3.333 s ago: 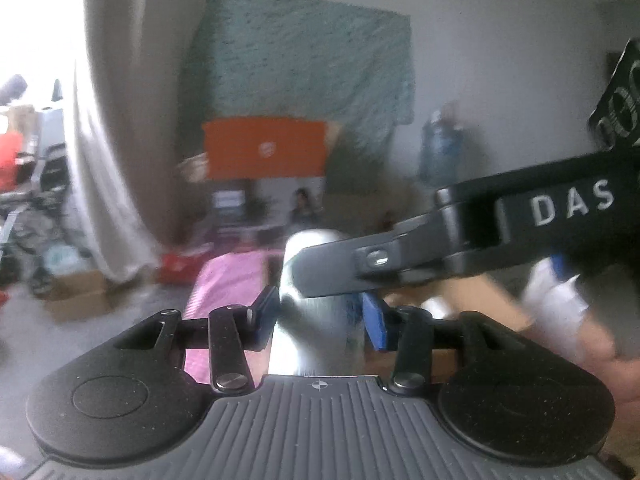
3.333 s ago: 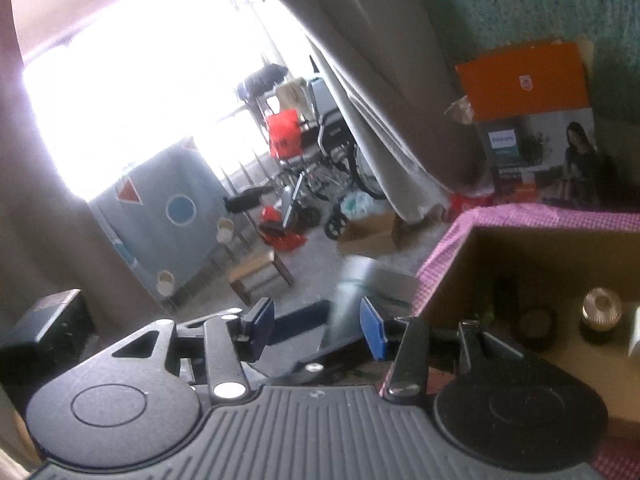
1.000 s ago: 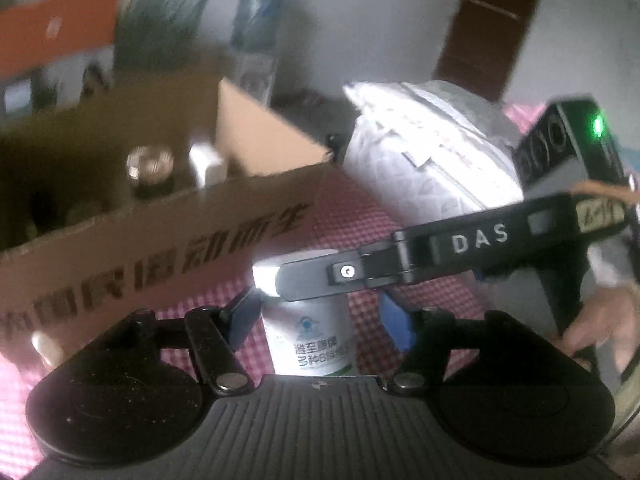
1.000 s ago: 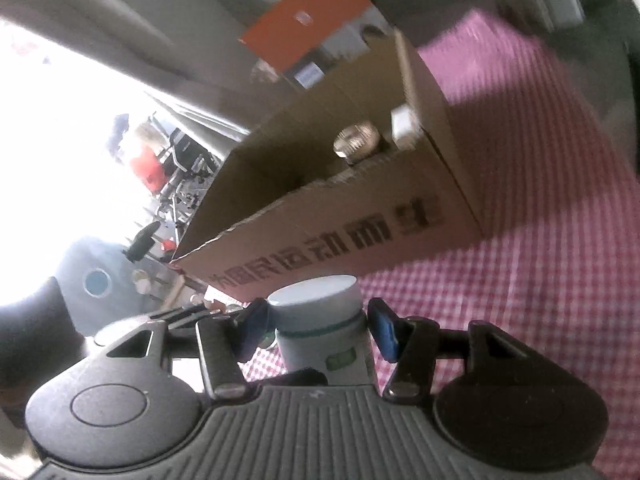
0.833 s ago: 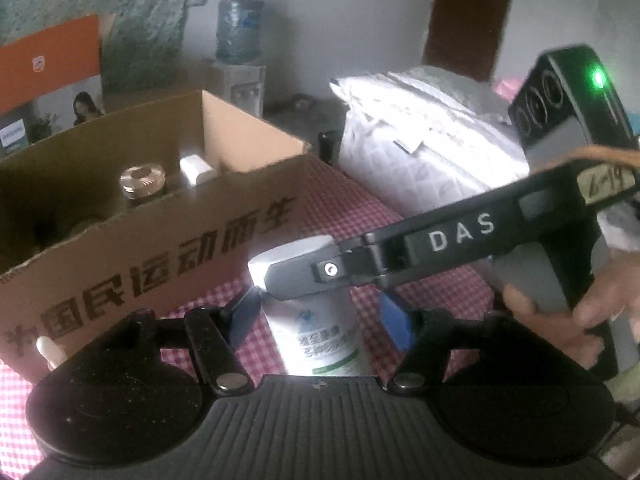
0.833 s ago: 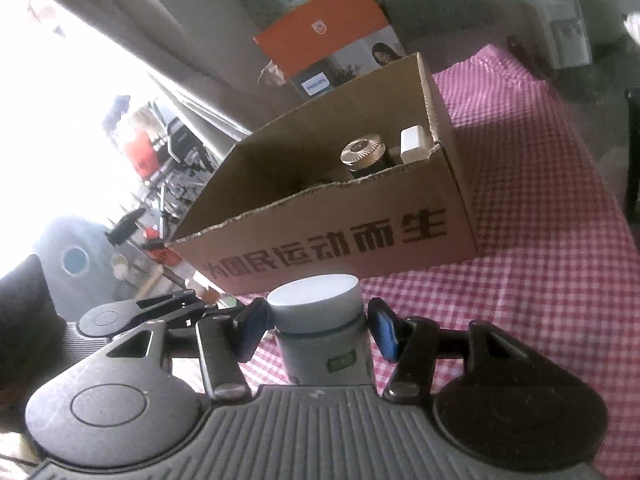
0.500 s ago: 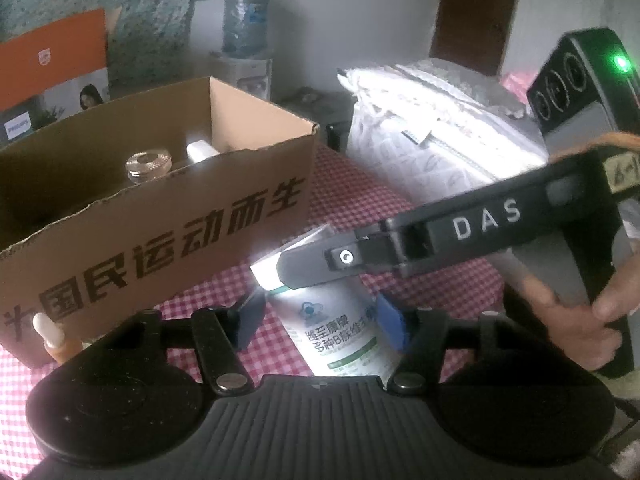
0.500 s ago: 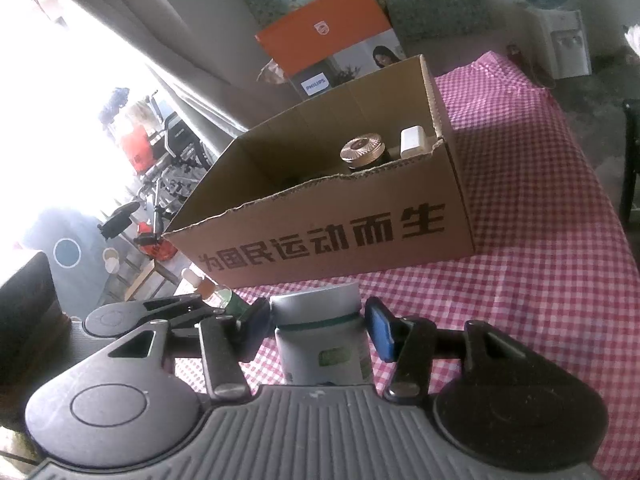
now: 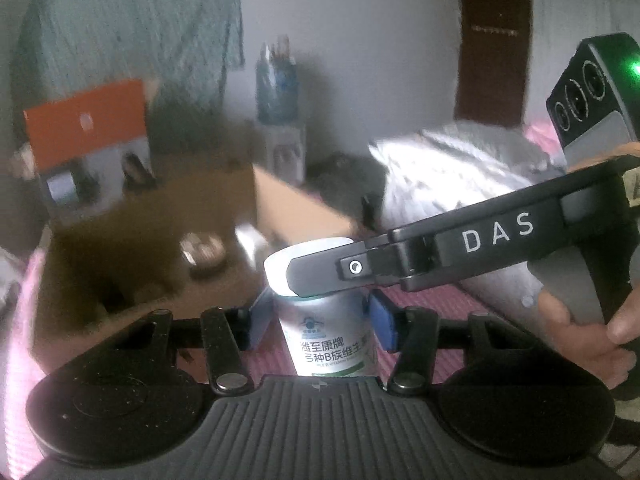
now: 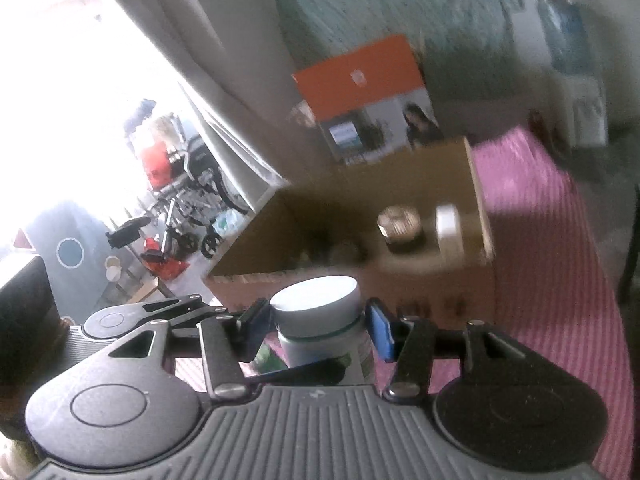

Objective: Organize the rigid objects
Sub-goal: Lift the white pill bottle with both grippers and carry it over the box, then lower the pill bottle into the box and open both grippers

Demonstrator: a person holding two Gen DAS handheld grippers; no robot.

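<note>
A white vitamin bottle (image 9: 328,332) with a white cap stands upright between the blue pads of my left gripper (image 9: 318,322), which is shut on its body. My right gripper (image 10: 316,330) is shut on the same bottle (image 10: 320,332) just under its cap (image 10: 316,300), from the right side. The right gripper's black arm (image 9: 460,248) crosses the left wrist view. The bottle is held above the pink checked cloth (image 10: 560,280), in front of an open cardboard box (image 10: 400,272) that holds a gold-capped jar (image 10: 398,222) and a white item (image 10: 448,226).
An orange and grey product box (image 10: 368,96) stands behind the cardboard box. A silver padded bundle (image 9: 460,176) lies to the right, with a water dispenser (image 9: 278,120) behind. A curtain and a bright window with a wheelchair (image 10: 188,200) are to the left.
Both grippers have lifted the bottle; the cardboard box now sits lower and farther off in both views, and its open top shows. Both views are motion-blurred.
</note>
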